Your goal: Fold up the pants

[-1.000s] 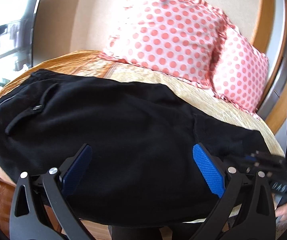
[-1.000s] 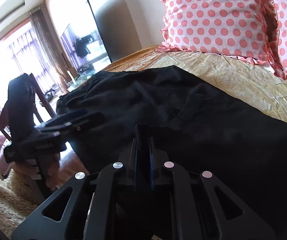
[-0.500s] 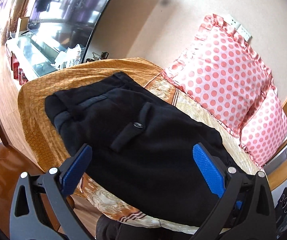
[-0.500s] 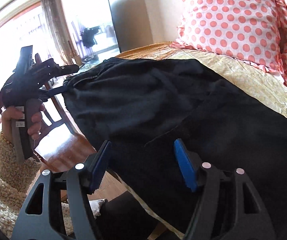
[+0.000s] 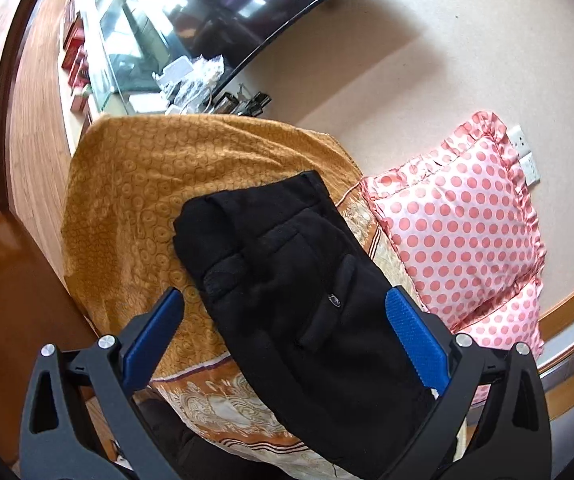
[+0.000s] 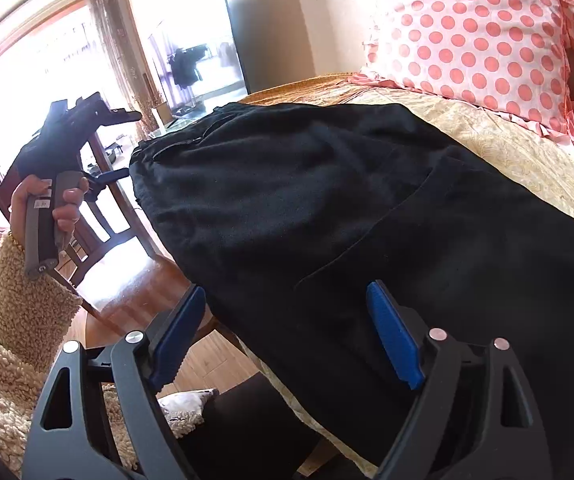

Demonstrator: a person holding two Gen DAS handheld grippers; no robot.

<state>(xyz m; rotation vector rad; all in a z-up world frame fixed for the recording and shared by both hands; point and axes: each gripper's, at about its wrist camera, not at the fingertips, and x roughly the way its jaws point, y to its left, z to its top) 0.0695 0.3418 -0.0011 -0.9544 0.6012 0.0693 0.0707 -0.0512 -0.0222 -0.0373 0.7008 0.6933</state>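
Black pants (image 5: 311,292) lie folded lengthwise on a gold bedspread (image 5: 135,184), waistband at the far end, a buttoned back pocket facing up. My left gripper (image 5: 283,320) is open and empty, held above the waist end. My right gripper (image 6: 287,320) is open and empty, just above the pants (image 6: 367,208) near the bed's front edge. The left gripper (image 6: 87,140) also shows in the right wrist view, held in a hand away from the bed at left.
Pink polka-dot pillows (image 5: 459,232) lean against the wall at the head of the bed. A wooden chair (image 6: 103,208) stands by the bed's left side. A large TV screen (image 5: 247,4) and a glass shelf with clutter lie beyond.
My right gripper let go of the pants fabric and opened. My left gripper lifted and drew back left toward the waist end.
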